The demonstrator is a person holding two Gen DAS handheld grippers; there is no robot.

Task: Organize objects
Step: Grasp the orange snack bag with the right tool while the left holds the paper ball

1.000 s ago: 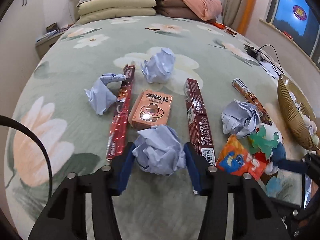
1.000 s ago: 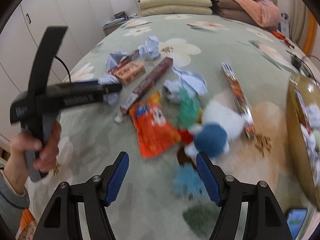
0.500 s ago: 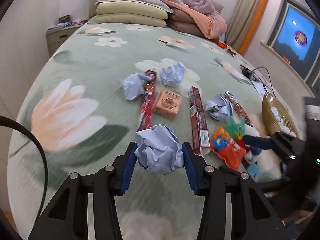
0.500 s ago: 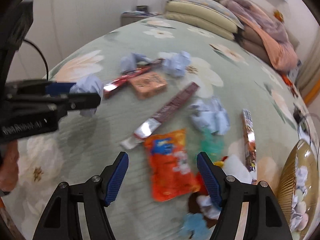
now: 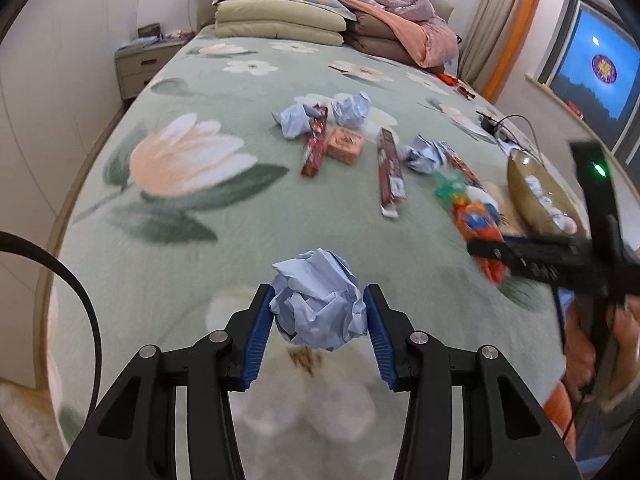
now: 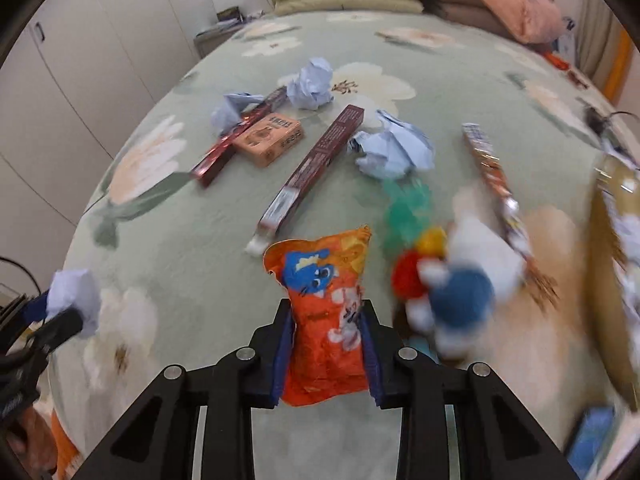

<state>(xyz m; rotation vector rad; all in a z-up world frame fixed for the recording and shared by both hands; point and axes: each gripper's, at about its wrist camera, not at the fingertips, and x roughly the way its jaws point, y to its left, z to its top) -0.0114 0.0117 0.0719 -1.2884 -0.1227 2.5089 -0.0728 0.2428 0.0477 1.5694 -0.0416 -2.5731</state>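
Held off the flowered bedspread, a crumpled pale-blue paper ball [image 5: 318, 312] sits between the blue pads of my left gripper [image 5: 317, 294], which is shut on it. In the right wrist view the same ball [image 6: 74, 296] shows at the far left. My right gripper [image 6: 325, 308] has its jaws closing, and the pads press the lower half of an orange snack bag [image 6: 324, 276]. The bag's top stands up above the fingers. From the left wrist view the right gripper's black body [image 5: 560, 260] reaches in from the right over that bag [image 5: 476, 220].
On the bedspread [image 5: 192, 240] lie more paper balls [image 6: 394, 152], two long dark-red boxes [image 6: 316, 168], a small orange box [image 6: 272, 140], a foil stick pack [image 6: 492, 172] and a white-and-blue plush toy [image 6: 468, 280]. A gold bowl [image 5: 532, 188] holding paper sits at the right. Pillows are stacked behind.
My left gripper has carried the paper ball back and up, away from the pile. My right gripper came over the orange snack bag and closed on it.
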